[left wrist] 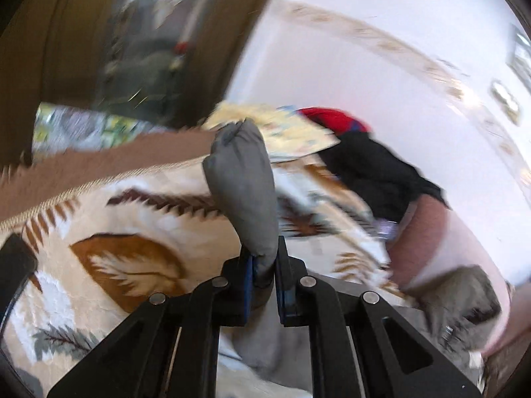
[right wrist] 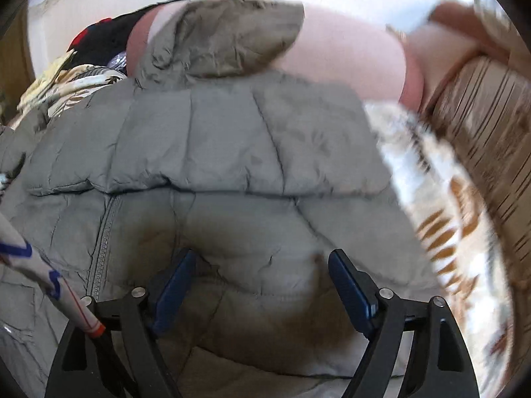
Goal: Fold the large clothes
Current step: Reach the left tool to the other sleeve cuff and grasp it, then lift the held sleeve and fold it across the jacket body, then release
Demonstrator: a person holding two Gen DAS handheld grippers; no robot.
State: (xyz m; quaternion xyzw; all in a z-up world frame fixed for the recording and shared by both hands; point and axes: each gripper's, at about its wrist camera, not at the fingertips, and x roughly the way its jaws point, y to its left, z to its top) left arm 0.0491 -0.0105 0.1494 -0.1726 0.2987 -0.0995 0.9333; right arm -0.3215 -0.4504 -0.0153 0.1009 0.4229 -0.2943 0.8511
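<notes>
L tongs [left wrist: 265,267] clenched on grey jacket [left wrist: 242,192] sleeve — R tongs [right wrist: 262,285] released above it.

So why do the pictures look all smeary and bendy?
Left wrist view: the room and blanket streak with motion blur, while the grey sleeve stays sharper. Right wrist view: the grey jacket is fairly clear, the right edge smears. Both bend round like fishbowls.

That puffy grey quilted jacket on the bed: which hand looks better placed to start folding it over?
Probably the left. The left gripper is already shut on a bunched end of the puffy grey quilted jacket, raised off the leaf-patterned blanket. The right gripper hangs open above the jacket, gripping nothing.
</notes>
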